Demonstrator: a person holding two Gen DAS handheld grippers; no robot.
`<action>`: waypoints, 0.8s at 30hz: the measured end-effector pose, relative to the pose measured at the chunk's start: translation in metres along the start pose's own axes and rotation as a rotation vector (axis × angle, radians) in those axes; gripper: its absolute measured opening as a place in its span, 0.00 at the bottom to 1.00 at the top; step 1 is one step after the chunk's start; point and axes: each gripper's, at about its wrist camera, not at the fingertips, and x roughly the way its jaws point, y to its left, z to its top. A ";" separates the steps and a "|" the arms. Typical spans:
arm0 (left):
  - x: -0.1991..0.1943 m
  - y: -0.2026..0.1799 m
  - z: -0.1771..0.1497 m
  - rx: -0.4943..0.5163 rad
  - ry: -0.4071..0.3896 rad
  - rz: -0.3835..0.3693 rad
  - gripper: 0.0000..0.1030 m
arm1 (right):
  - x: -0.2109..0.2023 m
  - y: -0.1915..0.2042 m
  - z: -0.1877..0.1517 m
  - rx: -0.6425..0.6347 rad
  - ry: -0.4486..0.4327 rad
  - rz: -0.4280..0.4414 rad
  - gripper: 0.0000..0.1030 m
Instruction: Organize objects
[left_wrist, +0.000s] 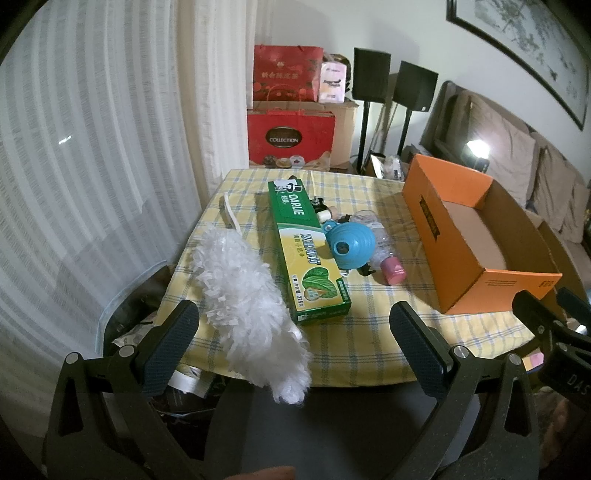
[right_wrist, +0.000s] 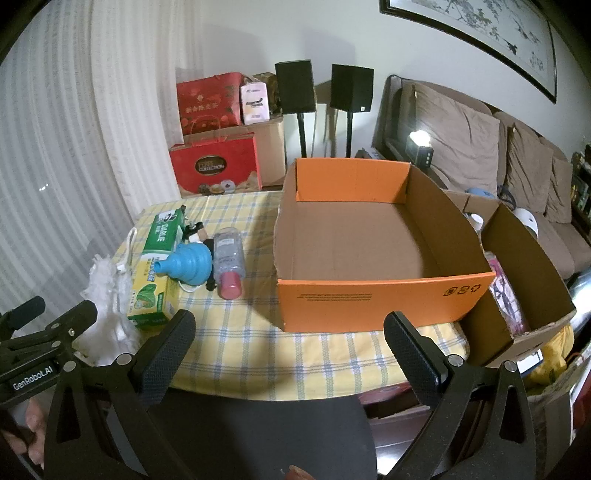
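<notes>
On the yellow checked tablecloth (left_wrist: 354, 339) lie a white fluffy duster (left_wrist: 251, 295), a long green Darlie toothpaste box (left_wrist: 306, 251), a blue funnel (left_wrist: 349, 242) and a clear bottle with a pink cap (left_wrist: 384, 251). To their right stands an orange cardboard box (left_wrist: 476, 236), empty inside (right_wrist: 354, 240). My left gripper (left_wrist: 295, 332) hovers open over the near table edge, the duster's end between its fingers but untouched. My right gripper (right_wrist: 290, 339) is open in front of the orange box, holding nothing. The same duster (right_wrist: 110, 295), toothpaste box (right_wrist: 159, 266), funnel (right_wrist: 192, 264) and bottle (right_wrist: 229, 258) show in the right wrist view.
A second brown box (right_wrist: 524, 258) with items stands right of the orange one. Red gift bags (left_wrist: 291, 136), two black speakers on stands (left_wrist: 371, 74) and a sofa with cushions (right_wrist: 461, 140) lie behind the table. White curtains hang at the left. Small dark items (left_wrist: 321, 206) sit behind the funnel.
</notes>
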 end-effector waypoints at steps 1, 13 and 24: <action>0.002 0.000 -0.001 -0.002 0.000 0.000 1.00 | -0.001 0.001 0.000 -0.001 0.001 0.001 1.00; 0.006 0.016 -0.002 -0.004 0.000 0.027 1.00 | 0.004 0.014 -0.003 -0.011 0.000 0.017 1.00; 0.028 0.066 0.000 -0.083 0.024 0.017 1.00 | 0.019 0.048 -0.001 -0.102 -0.013 0.113 1.00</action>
